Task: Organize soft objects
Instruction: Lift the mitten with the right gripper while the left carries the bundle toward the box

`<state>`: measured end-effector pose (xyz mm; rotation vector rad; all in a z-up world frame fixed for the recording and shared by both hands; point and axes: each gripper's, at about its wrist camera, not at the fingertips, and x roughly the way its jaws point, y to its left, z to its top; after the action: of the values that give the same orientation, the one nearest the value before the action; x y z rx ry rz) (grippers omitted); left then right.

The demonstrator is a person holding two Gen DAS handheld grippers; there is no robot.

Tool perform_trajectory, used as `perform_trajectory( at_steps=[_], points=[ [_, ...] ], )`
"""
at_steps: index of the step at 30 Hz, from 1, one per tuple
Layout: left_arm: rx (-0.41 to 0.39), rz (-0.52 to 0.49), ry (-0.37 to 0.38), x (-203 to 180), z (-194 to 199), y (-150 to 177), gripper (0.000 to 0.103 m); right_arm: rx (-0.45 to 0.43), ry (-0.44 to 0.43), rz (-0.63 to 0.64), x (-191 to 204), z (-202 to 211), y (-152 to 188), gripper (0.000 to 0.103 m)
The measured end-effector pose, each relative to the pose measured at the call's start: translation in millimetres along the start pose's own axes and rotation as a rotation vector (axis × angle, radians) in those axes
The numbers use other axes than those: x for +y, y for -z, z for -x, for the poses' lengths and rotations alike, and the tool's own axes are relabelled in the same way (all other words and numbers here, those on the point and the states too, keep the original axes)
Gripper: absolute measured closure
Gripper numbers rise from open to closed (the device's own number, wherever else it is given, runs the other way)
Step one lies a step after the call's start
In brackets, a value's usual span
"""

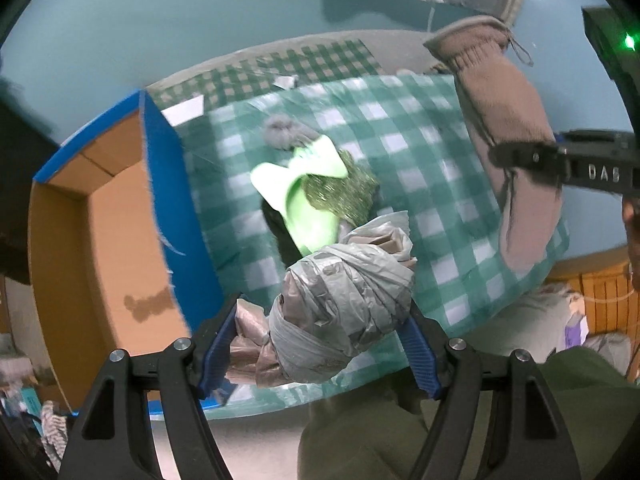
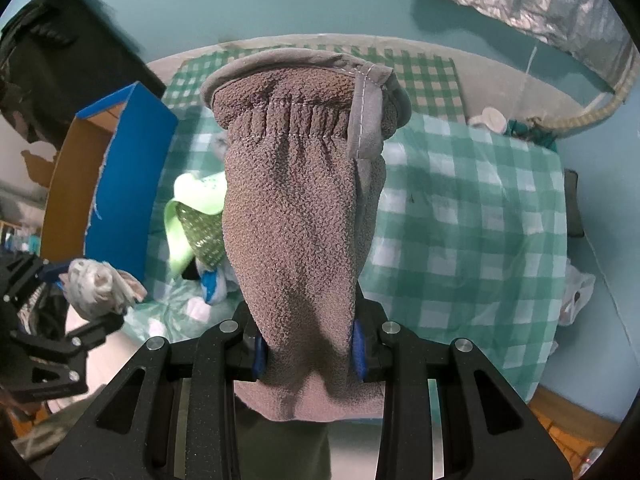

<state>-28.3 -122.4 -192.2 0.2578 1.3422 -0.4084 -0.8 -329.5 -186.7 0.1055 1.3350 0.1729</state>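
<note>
Clearly both grippers carry soft items above the checked table: left gripper clamps a plastic-bag bundle, right gripper pinches a brown mitten, probably bound for the cardboard box at left.

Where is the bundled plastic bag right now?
The bundled plastic bag is clamped in the left claw, held over the near edge of the checkered tablecloth, right of the blue box.

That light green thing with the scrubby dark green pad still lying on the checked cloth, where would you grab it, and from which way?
Probably by the light green forked end that sticks out past the dark green pad. It looks flat and thin, so jaws coming from above could close across it. The grey fluffy ball sits close by, so coming in from the side looks more awkward. Both grippers are full now anyway.
</note>
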Motion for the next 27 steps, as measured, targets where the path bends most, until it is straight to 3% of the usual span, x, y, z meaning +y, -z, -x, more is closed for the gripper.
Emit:
perform_trajectory(
  at_steps=[10, 27],
  points=[
    [-0.058, 0.167, -0.016, 48, 33, -6, 0.028, -0.036, -0.024, 0.062, 33, 13, -21, 0.072],
    [-0.114, 0.334, -0.072, 112, 61, 7, 0.028, -0.059, -0.068, 0.189, 96, 19, -61, 0.072]
  ],
)
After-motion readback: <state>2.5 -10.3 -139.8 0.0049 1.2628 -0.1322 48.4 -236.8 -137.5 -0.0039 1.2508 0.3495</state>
